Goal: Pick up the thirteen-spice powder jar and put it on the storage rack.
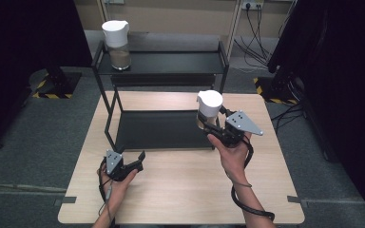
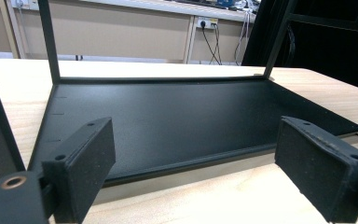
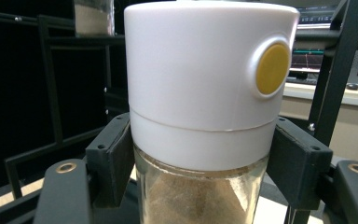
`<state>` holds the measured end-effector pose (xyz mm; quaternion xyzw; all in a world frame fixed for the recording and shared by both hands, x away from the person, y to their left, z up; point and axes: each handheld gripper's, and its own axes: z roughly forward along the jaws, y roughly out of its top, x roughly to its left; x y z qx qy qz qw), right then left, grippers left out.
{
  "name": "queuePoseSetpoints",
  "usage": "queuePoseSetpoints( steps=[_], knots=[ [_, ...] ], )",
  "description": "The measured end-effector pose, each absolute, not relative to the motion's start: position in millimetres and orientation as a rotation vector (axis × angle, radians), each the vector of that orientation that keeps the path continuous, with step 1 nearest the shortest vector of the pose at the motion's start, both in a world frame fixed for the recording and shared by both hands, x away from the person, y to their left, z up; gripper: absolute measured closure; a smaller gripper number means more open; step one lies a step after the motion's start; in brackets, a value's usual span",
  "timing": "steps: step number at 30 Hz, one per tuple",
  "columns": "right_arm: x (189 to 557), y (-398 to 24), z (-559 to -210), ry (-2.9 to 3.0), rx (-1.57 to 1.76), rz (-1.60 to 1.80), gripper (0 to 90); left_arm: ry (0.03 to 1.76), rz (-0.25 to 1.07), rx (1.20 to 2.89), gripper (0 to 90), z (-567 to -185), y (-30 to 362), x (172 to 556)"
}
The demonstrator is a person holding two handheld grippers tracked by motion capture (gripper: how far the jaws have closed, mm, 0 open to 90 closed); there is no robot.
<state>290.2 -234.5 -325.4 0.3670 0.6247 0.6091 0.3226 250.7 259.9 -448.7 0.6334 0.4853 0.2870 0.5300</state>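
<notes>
From above, my right gripper [image 1: 212, 124] held a white-lidded jar [image 1: 209, 108] over the right end of the black rack's lower shelf [image 1: 157, 129], while my left gripper [image 1: 132, 160] rested on the table [image 1: 180, 190] with its jaws apart. A second jar [image 1: 116, 38] stood on the top shelf.

Along my left gripper [image 2: 193, 168], the jaws stood wide and empty before the lower shelf [image 2: 168, 116].

Along my right gripper [image 3: 200, 163], both pads pressed the jar [image 3: 205, 93] just under its lid. I judged this the carrying step; next called for setting it down upright, probably on a shelf.
</notes>
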Motion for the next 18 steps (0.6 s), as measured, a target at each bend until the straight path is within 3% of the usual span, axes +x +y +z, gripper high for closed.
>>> queuePoseSetpoints(
  steps=[18],
  knots=[
    [301.2, -235.8, -299.2, 1.610, 0.943, 1.602, 30.6, 1.162, 0.682, 1.511, 11.7, -448.6, 259.7, 250.7]
  ],
)
